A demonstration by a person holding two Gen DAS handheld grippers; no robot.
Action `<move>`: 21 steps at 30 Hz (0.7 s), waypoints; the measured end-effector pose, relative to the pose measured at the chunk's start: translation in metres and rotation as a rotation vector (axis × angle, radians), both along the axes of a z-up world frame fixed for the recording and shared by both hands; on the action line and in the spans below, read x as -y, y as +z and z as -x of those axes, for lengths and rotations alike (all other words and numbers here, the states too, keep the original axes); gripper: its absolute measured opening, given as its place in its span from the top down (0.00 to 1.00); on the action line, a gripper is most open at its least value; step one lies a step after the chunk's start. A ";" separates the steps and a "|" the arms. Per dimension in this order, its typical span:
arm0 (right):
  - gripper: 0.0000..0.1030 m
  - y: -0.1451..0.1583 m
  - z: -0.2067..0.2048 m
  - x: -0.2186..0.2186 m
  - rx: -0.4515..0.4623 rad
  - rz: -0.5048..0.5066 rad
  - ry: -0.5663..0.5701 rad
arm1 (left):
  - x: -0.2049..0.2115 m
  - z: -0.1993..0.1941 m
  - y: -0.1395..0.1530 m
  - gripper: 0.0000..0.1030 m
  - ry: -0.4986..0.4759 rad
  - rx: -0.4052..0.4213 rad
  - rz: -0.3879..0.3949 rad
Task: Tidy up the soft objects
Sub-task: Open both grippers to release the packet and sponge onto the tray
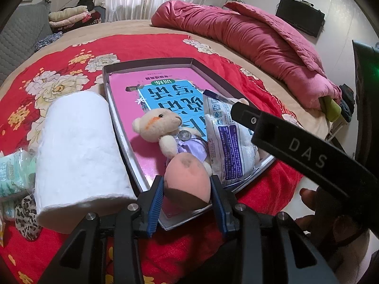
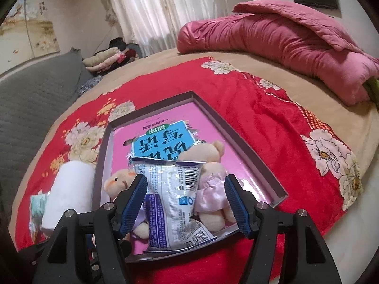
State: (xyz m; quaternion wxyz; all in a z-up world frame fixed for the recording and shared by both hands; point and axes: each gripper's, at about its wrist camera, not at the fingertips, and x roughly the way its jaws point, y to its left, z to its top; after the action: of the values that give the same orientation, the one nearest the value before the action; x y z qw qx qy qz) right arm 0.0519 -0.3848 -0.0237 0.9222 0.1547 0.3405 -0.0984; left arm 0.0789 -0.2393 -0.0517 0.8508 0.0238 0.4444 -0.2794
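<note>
My left gripper is shut on a pink makeup sponge with a dark stained end, held over the near edge of the shallow grey tray. In the tray lie a pink book, a small bear in a purple dress and a white-blue tissue pack. My right gripper is open, its jaws either side of the tissue pack. A bear in a pink dress and the purple-dress bear flank the pack. The tray's far wall shows in the right wrist view.
A white paper roll lies left of the tray on the red floral blanket. A green tissue pack and a leopard-print scrunchie lie beyond the roll. A rolled pink quilt is at the back right.
</note>
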 end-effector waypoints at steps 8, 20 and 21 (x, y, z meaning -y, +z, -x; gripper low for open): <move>0.33 -0.002 0.001 0.004 -0.004 -0.013 -0.011 | -0.001 0.001 0.000 0.55 -0.009 -0.015 0.026; 0.33 -0.003 0.002 0.007 -0.003 -0.019 -0.025 | 0.000 0.005 0.005 0.49 -0.017 -0.005 0.026; 0.33 -0.003 0.002 0.008 -0.003 -0.020 -0.026 | 0.000 0.005 0.006 0.49 -0.016 -0.001 0.025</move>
State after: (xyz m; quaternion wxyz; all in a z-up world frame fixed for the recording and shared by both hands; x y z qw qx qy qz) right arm 0.0495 -0.3926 -0.0271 0.9189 0.1680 0.3405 -0.1073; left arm 0.0735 -0.2394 -0.0459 0.8485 0.0165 0.4412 -0.2917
